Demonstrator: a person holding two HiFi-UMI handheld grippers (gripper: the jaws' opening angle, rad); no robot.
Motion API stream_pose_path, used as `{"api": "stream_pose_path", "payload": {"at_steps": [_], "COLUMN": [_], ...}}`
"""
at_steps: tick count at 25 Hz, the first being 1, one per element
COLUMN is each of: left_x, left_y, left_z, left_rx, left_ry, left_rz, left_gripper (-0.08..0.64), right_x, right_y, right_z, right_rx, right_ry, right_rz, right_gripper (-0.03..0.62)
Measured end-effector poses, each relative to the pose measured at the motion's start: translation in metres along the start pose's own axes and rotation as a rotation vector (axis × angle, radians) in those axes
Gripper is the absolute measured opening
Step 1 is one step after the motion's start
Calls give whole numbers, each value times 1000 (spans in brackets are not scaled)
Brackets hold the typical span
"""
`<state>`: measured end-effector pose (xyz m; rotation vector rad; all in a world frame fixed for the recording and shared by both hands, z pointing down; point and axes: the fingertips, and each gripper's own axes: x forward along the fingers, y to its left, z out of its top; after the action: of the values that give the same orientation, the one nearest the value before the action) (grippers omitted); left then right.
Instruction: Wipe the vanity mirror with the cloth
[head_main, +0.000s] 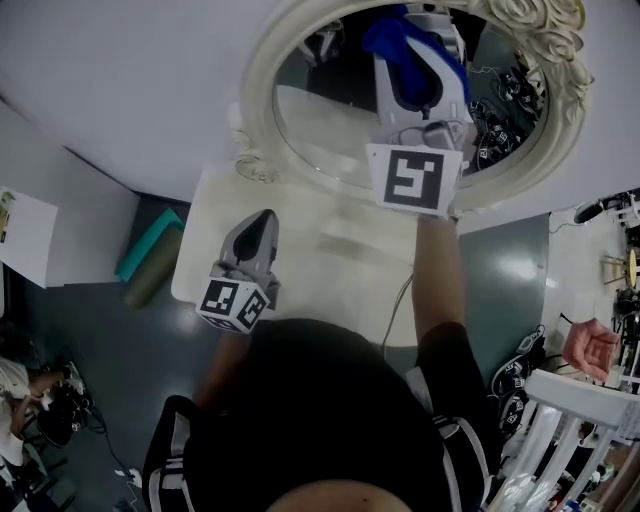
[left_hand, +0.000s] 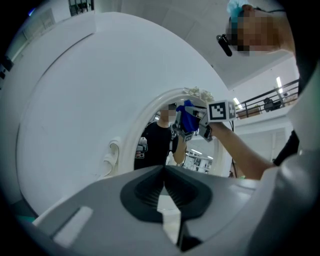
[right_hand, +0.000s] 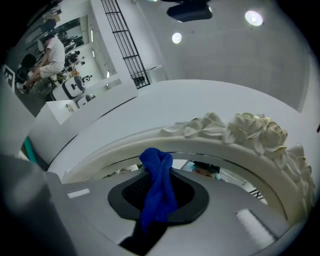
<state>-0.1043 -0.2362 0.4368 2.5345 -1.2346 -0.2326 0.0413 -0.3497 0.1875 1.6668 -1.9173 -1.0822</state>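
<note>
An oval vanity mirror (head_main: 320, 120) in an ornate cream frame (head_main: 262, 70) stands at the back of a white table (head_main: 300, 240). My right gripper (head_main: 420, 30) is raised against the upper part of the glass, shut on a blue cloth (head_main: 400, 45). In the right gripper view the cloth (right_hand: 157, 190) hangs bunched between the jaws, just below the frame's carved roses (right_hand: 240, 130). My left gripper (head_main: 262, 222) hovers low over the table, shut and holding nothing. The left gripper view shows its jaws meeting (left_hand: 164, 170), with the mirror (left_hand: 165, 145) and the cloth (left_hand: 187, 117) beyond.
A teal and an olive roll (head_main: 150, 255) lie on the floor left of the table. White paper (head_main: 25, 235) sits at far left. Another person's hand (head_main: 590, 345) and a white rack (head_main: 570, 420) are at right, with cables and gear behind.
</note>
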Motion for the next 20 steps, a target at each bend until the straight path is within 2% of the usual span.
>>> {"api": "stream_pose_path", "payload": {"at_steps": [4,9,14,20], "left_x": [0,-4,-9,-19], "left_y": [5,19,35,36], "left_z": [-2,-5,-6,-19], "left_rx": [-1,-7,-4,-4], "left_ry": [5,8,12,22], "left_rz": [8,41,81,101], "left_gripper": [11,11,11,11], "right_x": [6,5,-11,-51], "right_y": [43,105,178,268], "right_z": [-6,-33,-89,-182], "right_rx": [-56,-151,-265,-293], "right_ry": [-21,7,51,132], "right_rz": [51,145,244,379], "right_gripper": [63,63,63,63]}}
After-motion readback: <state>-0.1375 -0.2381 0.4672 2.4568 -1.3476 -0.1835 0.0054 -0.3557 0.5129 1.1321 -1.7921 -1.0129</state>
